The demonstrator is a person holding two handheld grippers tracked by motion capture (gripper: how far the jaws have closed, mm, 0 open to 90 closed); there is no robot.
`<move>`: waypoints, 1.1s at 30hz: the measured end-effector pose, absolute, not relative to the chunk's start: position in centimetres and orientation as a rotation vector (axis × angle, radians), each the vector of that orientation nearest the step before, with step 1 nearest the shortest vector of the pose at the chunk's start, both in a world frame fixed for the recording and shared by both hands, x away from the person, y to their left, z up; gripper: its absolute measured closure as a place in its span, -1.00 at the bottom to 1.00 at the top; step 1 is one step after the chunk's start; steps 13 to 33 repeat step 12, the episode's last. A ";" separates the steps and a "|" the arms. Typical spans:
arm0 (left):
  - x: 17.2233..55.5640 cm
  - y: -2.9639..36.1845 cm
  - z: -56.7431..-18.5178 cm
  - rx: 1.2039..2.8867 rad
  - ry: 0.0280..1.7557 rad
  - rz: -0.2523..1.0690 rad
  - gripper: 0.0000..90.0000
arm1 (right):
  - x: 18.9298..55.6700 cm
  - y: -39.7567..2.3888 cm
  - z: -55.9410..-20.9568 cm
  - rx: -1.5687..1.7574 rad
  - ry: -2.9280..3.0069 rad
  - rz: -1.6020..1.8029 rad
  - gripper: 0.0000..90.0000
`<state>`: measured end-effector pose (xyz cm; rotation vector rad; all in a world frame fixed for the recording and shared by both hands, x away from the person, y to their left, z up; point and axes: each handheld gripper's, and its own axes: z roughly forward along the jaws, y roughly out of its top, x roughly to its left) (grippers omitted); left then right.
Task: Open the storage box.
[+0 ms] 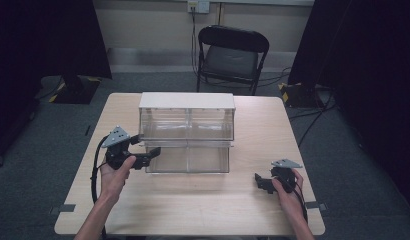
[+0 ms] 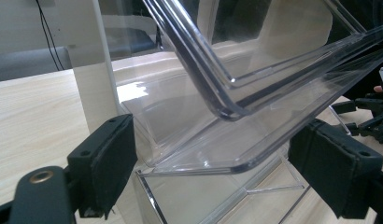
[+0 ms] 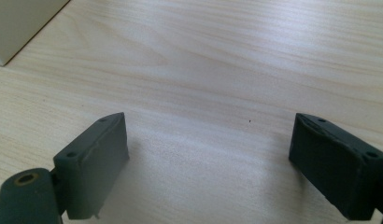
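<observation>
Clear plastic drawer unit (image 1: 187, 132) mid-table, lower drawer (image 1: 188, 159) pulled out

Light falls from overhead: the bench (image 1: 203, 200) is evenly lit while the room's left and right edges sink into darkness. Glare streaks the clear plastic bin (image 2: 236, 93) in the left gripper view. Near jaw pads are soft, slightly blurred; shadows beneath them are faint.

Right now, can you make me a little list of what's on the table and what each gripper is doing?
table: light wood
box: clear plastic, white top, two tiers
lower drawer: pulled out toward the person
left gripper: open, jaws either side of the drawer's left corner
right gripper: open, over bare table, right of the box
chair: black, behind the table
</observation>
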<state>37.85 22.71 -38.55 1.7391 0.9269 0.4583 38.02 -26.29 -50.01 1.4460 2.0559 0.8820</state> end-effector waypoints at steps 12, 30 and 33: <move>37.8 23.1 -38.7 1.735 0.933 0.464 -0.65 | 38.0 -26.3 -50.0 1.445 2.057 0.882 -0.76; 37.8 23.1 -38.7 1.735 0.933 0.464 -0.65 | 38.0 -26.3 -50.0 1.445 2.057 0.882 -0.76; 37.8 23.1 -38.7 1.735 0.933 0.464 -0.65 | 38.0 -26.3 -50.0 1.445 2.057 0.882 -0.76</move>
